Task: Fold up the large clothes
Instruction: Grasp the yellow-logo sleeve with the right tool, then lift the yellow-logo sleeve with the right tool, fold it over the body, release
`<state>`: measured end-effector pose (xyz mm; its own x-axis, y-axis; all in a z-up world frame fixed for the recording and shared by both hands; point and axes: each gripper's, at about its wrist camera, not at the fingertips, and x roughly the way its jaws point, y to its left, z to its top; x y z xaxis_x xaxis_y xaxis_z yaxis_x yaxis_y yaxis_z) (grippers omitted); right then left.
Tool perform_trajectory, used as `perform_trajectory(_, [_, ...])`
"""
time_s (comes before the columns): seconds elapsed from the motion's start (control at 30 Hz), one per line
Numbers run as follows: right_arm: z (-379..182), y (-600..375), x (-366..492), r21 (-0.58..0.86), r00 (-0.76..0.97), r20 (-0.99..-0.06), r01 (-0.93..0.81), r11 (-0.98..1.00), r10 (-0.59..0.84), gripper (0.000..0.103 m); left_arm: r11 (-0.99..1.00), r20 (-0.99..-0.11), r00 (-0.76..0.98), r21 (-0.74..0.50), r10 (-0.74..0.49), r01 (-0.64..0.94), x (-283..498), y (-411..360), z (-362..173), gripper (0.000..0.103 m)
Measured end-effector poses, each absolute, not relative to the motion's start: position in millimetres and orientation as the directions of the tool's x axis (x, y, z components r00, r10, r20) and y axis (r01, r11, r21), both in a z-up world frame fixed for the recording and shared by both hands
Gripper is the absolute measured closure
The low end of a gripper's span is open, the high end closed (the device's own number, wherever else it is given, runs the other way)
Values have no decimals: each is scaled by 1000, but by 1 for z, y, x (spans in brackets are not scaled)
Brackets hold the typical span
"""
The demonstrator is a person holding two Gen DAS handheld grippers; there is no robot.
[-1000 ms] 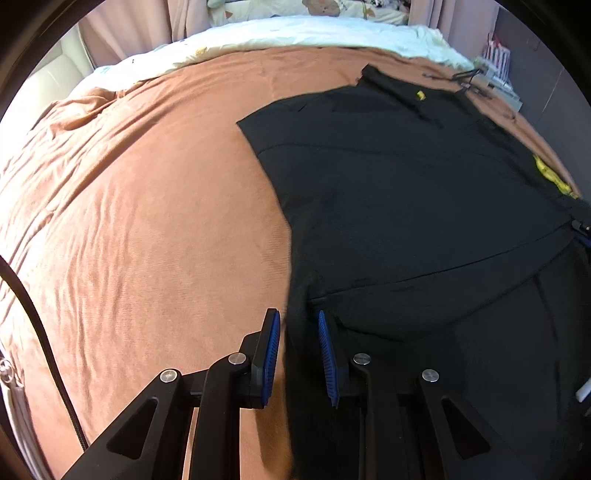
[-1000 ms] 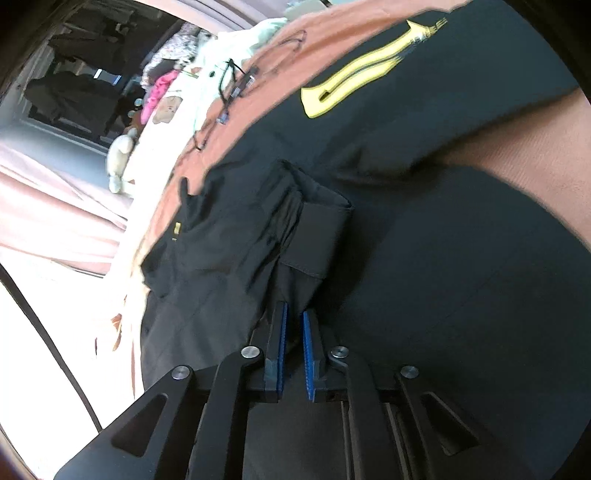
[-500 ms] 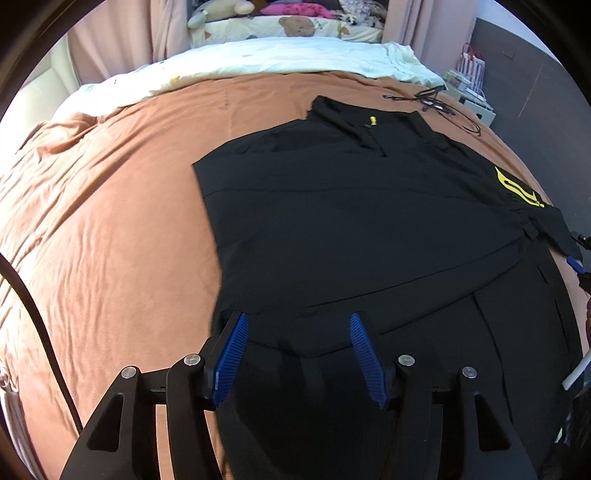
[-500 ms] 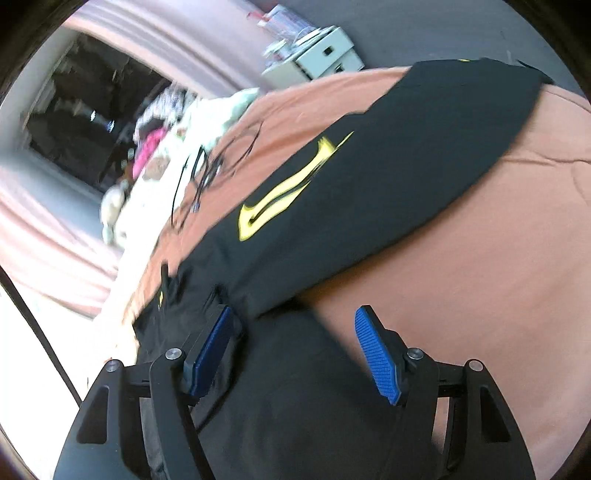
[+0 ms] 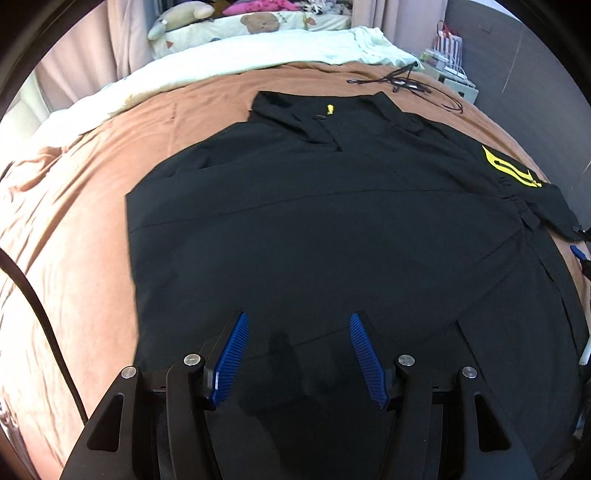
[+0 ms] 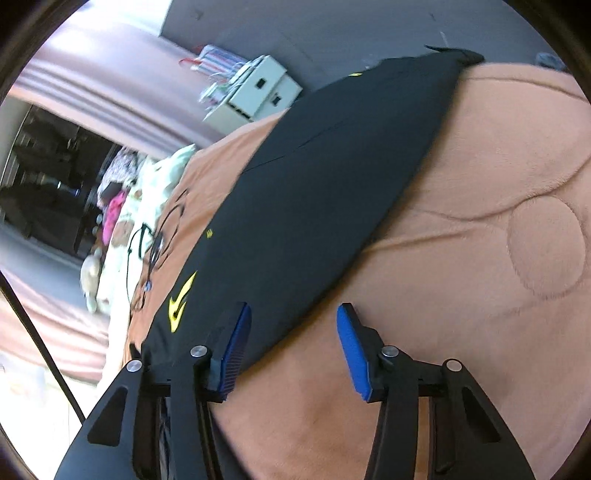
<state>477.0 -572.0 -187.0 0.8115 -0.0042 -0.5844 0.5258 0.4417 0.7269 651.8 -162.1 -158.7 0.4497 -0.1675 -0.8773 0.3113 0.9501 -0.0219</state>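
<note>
A large black garment [image 5: 314,229] lies flat on the brown bedspread [image 5: 74,229], collar at the far end, with one sleeve folded across its body. My left gripper [image 5: 297,347] hovers open over the garment's near part, nothing between its pads. The other sleeve [image 6: 332,177], marked with a yellow logo [image 6: 181,302], stretches out to the bed's side. My right gripper [image 6: 293,339] sits low over this sleeve's near edge with its jaws closing; the left pad [image 6: 236,343] is over black cloth, the right pad [image 6: 352,350] over bare bedspread, neither pressing. Its blue tip [image 5: 578,253] shows at the left view's right edge.
A cream quilt [image 5: 240,51] and pillows with plush toys [image 5: 184,18] lie at the head of the bed. Black cables [image 5: 402,83] rest on the bedspread beyond the collar. A white box [image 6: 255,92] stands on the grey floor beside the bed.
Both grippers were shut on black cloth and have opened and let it go. The left one drew back from the garment. The right one swung out to the outstretched sleeve and has narrowed.
</note>
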Motion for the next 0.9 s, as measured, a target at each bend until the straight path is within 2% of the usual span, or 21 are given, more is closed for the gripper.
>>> perform_trajectory(0.07, [-187, -573, 477, 731, 817, -576, 524, 437, -15, 67, 949, -878, 447, -25, -171, 315, 656, -167, -162, 43])
perform_trajectory(0.13, [-187, -571, 479, 719, 814, -579, 533, 445, -39, 76, 948, -879, 445, -26, -173, 317, 659, -170, -165, 43])
perform_trajectory(0.2, [-187, -567, 478, 712, 812, -581, 541, 448, -57, 95, 948, -880, 442, -26, -172, 319, 661, -171, -168, 43])
perform_trajectory(0.27, [-187, -567, 469, 728, 829, -555, 520, 447, -62, 100, 948, -881, 441, -24, -171, 318, 661, -169, -169, 43])
perform_trajectory(0.47, [-142, -530, 456, 698, 870, -481, 455, 553, -109, 102, 954, -876, 450, -35, -172, 298, 657, -153, -163, 43])
perform_trajectory(0.9, [-50, -381, 474, 626, 918, -393, 223, 747, 56, 103, 961, -851, 486, -68, -197, 270, 632, -106, -129, 43])
